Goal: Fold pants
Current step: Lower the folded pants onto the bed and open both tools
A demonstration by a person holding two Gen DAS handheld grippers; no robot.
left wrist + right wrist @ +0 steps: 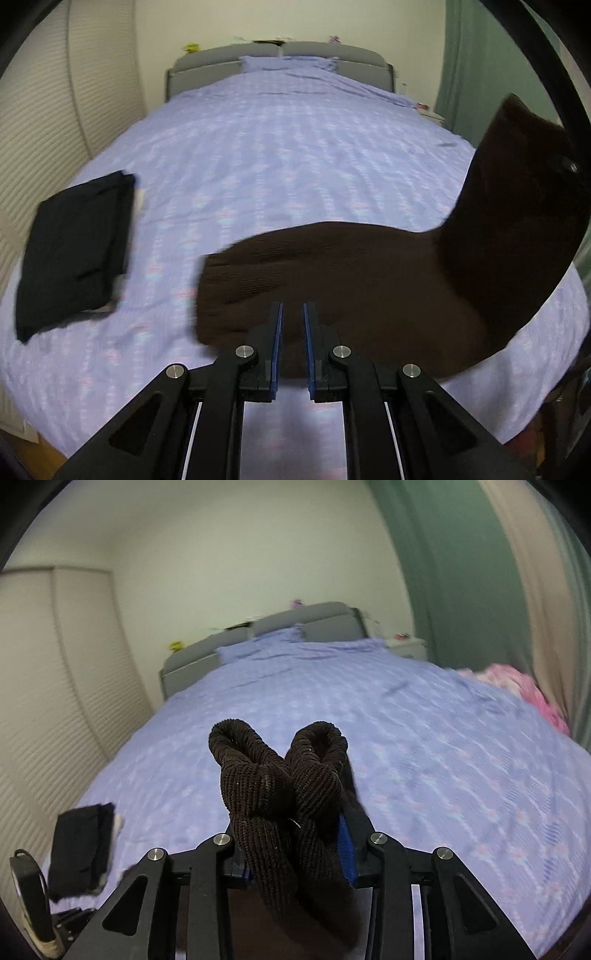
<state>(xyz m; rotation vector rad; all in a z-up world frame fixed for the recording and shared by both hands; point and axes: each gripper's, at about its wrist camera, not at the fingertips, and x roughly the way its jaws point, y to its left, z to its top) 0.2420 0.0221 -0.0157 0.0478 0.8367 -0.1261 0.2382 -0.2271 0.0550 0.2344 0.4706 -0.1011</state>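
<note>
Folded flat black garment (pixel 75 251) lying at nine o'clock on the lilac patterned bedspread (pixel 280 155), well apart from the rest; same bundle seen at eight o'clock (pixel 81 853) from the right wrist. Left tongs (pixel 293 347) at six o'clock, blue-padded fingers (pixel 276 343) parted by a narrow gap, nothing between them, tips just over the near edge of the dark brown ribbed knit pants (pixel 362 288). Pants spread across the near part of the bed from centre toward four o'clock, one end rising off the bedspread at two to three o'clock toward the frame's edge. Grey padded headboard (pixel 280 59) at twelve o'clock, lilac pillow (pixel 291 62) against it. In the right wrist view, right tongs (pixel 295 853) clamped on a bunched fold of the same brown pants (pixel 280 794), two rolled loops of ribbed cloth standing up at the centre above the blue pads. Pink crumpled fabric (pixel 517 690) at two o'clock on the bed's far edge, green curtain (pixel 450 572) behind it.
</note>
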